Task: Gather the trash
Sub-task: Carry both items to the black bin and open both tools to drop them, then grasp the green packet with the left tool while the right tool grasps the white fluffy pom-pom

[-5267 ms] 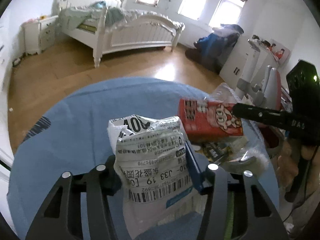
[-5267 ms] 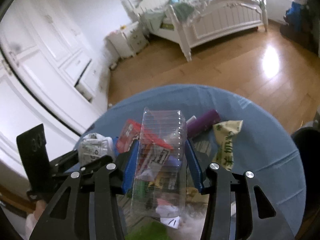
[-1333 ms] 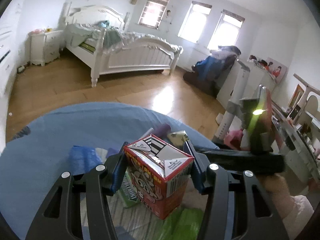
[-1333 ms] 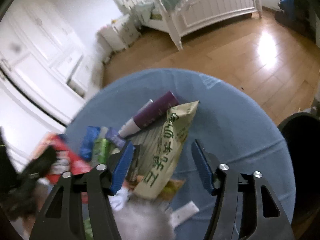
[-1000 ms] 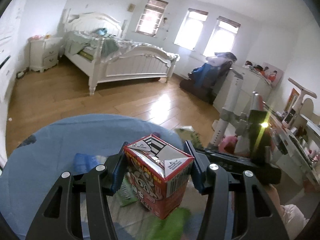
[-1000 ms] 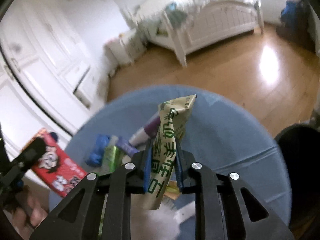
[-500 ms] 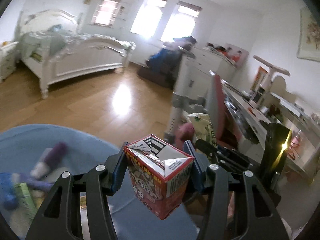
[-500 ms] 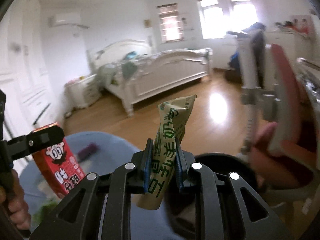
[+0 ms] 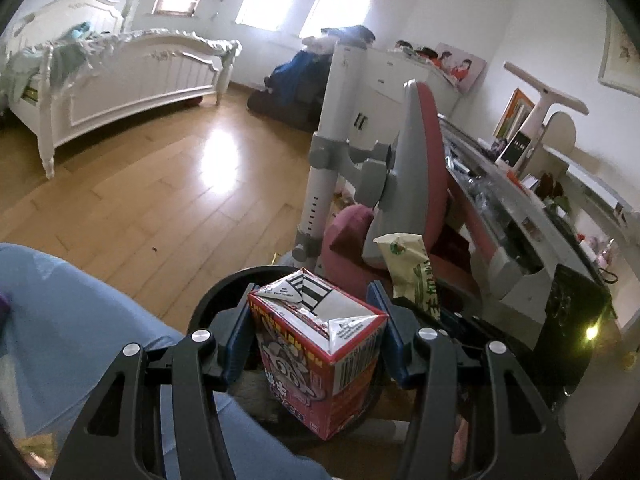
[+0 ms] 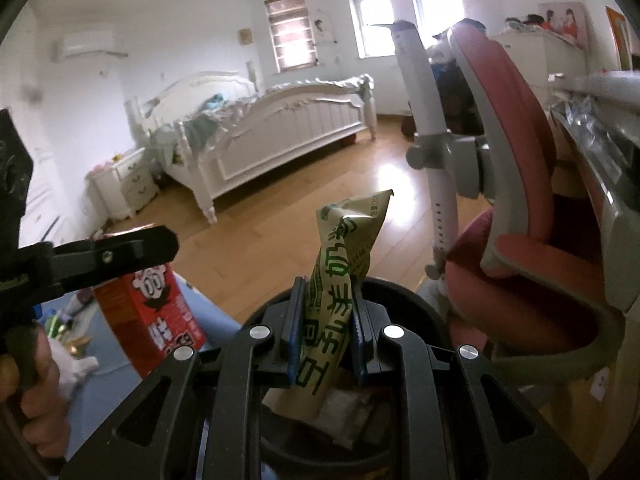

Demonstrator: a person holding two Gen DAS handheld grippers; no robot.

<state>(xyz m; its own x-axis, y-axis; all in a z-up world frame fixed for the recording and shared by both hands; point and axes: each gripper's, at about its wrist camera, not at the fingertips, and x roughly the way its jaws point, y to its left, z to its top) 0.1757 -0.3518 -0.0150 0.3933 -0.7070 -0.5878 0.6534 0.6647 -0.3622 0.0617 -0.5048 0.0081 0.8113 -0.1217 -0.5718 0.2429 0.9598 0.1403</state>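
My left gripper (image 9: 316, 336) is shut on a red drink carton (image 9: 320, 356) with a white folded top, held above the black trash bin (image 9: 212, 300). The carton (image 10: 156, 320) also shows at the left of the right wrist view, clamped in the left gripper's fingers (image 10: 120, 252). My right gripper (image 10: 326, 332) is shut on a beige snack wrapper (image 10: 340, 264) with green print, over the same bin (image 10: 404, 300). Paper trash lies inside the bin. In the left wrist view the wrapper (image 9: 412, 268) stands up to the right of the carton.
The blue-clothed round table (image 9: 72, 328) lies at the left, with small litter (image 10: 68, 320) on it. A pink and grey chair (image 9: 416, 184) stands right behind the bin, next to a cluttered desk (image 9: 560, 224). Wood floor and a white bed (image 9: 120, 76) lie beyond.
Both grippers have swung right, off the table and over the black bin, and dipped a little. Each keeps its hold: carton in the left, wrapper in the right.
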